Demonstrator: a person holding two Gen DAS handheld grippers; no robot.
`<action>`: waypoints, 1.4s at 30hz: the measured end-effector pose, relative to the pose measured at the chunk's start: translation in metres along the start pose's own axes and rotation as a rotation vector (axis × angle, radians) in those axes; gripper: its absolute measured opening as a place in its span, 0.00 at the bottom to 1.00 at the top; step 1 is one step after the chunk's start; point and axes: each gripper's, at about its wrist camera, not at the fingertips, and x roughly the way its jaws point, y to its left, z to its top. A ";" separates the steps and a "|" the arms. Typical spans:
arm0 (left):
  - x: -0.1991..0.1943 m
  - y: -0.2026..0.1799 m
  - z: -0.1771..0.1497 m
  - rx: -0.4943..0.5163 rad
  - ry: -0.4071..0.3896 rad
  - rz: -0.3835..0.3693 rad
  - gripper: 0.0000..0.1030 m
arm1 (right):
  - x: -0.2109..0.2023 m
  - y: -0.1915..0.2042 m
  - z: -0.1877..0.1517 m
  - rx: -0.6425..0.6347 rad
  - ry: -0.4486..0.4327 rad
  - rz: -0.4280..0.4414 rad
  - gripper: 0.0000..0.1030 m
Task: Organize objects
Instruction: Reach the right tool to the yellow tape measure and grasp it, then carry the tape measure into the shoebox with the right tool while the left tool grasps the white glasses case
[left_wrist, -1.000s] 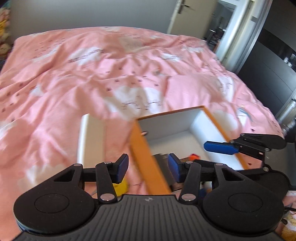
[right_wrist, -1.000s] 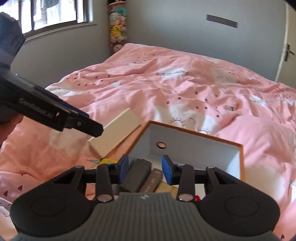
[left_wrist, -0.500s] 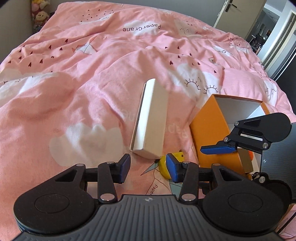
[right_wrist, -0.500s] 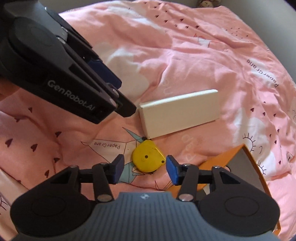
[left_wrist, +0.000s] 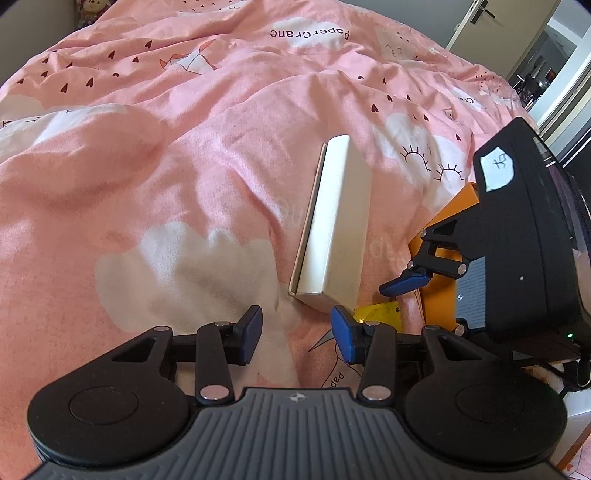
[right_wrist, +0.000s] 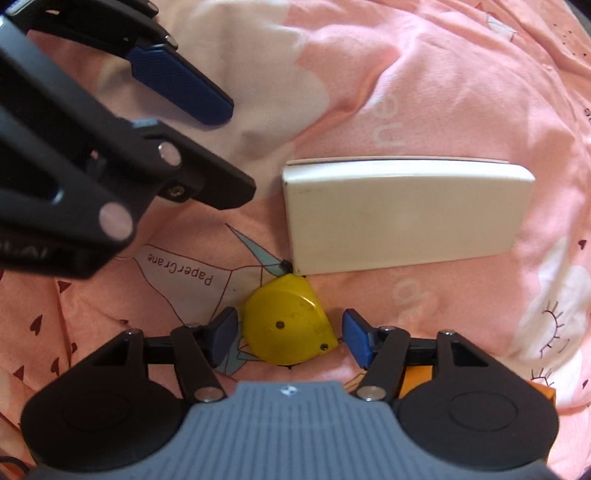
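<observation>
Yellow tape measure (right_wrist: 290, 320) lies between the spread right gripper (right_wrist: 289, 338) pads.

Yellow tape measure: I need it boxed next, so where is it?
In the right wrist view, the yellow tape measure lies on the pink bedspread between the open right gripper fingers, just below the white box.

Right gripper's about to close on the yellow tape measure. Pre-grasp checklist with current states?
1. Right gripper open: ok.
2. Yellow tape measure sits between its fingers: ok.
3. Tape measure centred: not ok, nearer the left finger.
4. White box outside the closing path: ok, though its corner touches the tape measure.
5. Left gripper open, holding nothing: ok.
6. Orange box has free space: cannot tell.
</observation>
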 end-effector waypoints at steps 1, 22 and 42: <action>0.000 0.000 0.000 0.000 0.000 -0.005 0.50 | 0.002 0.001 0.001 -0.009 0.015 0.000 0.62; -0.015 -0.005 0.000 0.052 -0.003 0.011 0.49 | -0.004 0.014 -0.020 -0.003 0.027 -0.039 0.56; 0.033 -0.021 0.069 0.088 0.060 -0.056 0.64 | -0.167 -0.026 -0.130 0.146 -0.128 -0.139 0.55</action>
